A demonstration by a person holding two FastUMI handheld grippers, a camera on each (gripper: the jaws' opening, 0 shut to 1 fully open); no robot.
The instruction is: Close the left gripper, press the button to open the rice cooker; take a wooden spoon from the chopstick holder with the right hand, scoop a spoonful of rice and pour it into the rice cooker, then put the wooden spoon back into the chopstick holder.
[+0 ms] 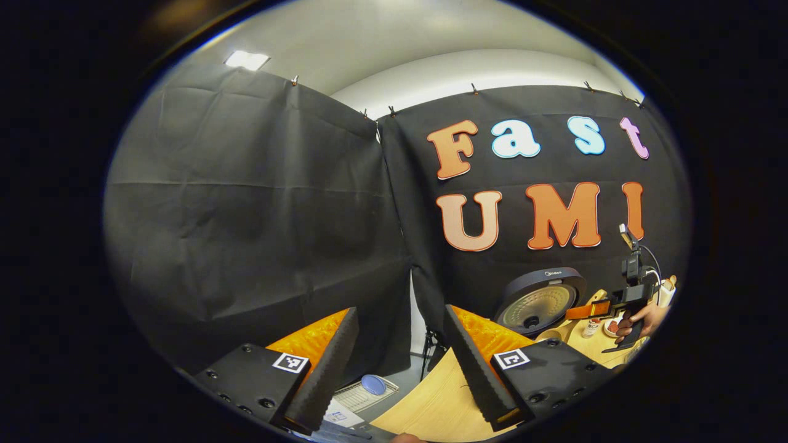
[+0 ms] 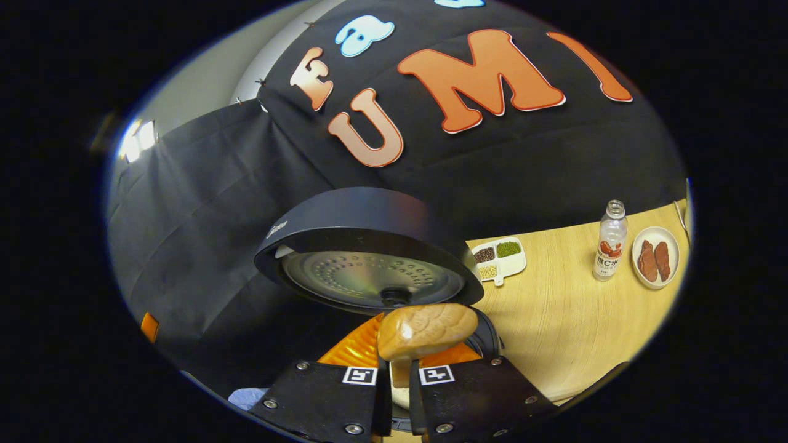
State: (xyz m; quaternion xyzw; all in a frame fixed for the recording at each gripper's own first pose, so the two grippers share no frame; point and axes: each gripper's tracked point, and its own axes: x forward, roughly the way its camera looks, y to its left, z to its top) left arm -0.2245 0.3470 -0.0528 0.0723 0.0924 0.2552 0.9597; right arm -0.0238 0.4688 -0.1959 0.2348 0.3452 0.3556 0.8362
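**Spoon held at the open cooker**

The pale wooden spoon [image 2: 426, 331] is clamped between the right gripper [image 2: 399, 375] fingers, bowl raised before the dark round rice cooker [image 2: 369, 246], its lid up. Rice, perhaps, cannot be made out. The left gripper [image 1: 400, 363] is held wide apart, gripping nothing, over the light wooden table [image 1: 431, 406].

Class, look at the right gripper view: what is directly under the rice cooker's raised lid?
Under the lid hangs the wooden spoon, held by the right tongs. The pot below is hidden.
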